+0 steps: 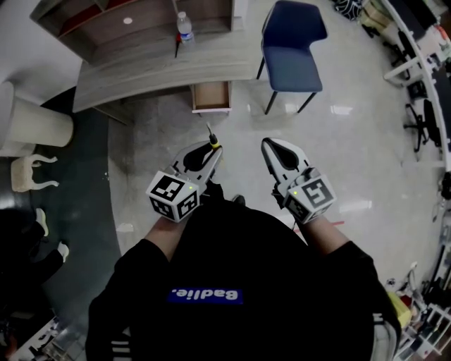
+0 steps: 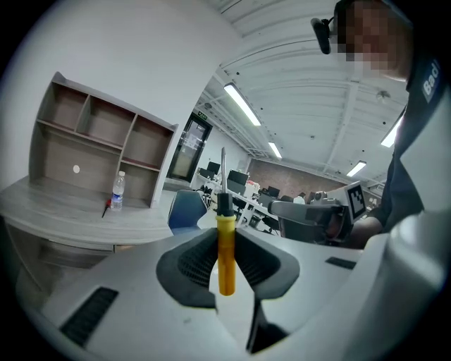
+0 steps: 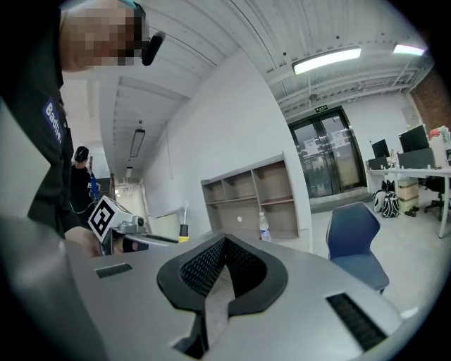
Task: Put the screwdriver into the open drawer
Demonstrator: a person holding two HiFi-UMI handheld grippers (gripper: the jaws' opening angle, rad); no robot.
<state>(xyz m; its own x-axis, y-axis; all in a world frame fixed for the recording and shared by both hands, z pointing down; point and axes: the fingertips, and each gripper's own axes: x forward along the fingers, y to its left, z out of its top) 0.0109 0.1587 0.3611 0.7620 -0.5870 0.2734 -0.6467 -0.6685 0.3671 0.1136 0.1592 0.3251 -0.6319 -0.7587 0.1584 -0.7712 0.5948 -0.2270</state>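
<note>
A screwdriver (image 1: 212, 142) with a yellow handle and black collar stands upright in my left gripper (image 1: 208, 151), whose jaws are shut on the handle (image 2: 225, 257). Its metal shaft points away from me toward the desk. The open drawer (image 1: 211, 96) juts out from under the grey desk (image 1: 155, 67), a short way beyond the screwdriver's tip. My right gripper (image 1: 272, 147) hangs to the right at about the same distance from the drawer. Its ribbed pads (image 3: 204, 264) meet at the tips with nothing between them. From the right gripper view the left gripper (image 3: 120, 227) and the screwdriver (image 3: 183, 228) show at the left.
A water bottle (image 1: 184, 28) stands on the desk in front of a cubby shelf unit (image 1: 127, 21). A blue chair (image 1: 292, 46) stands right of the drawer. A white bin (image 1: 35, 121) and a small stool (image 1: 29, 173) sit at the left, office chairs (image 1: 423, 116) at the far right.
</note>
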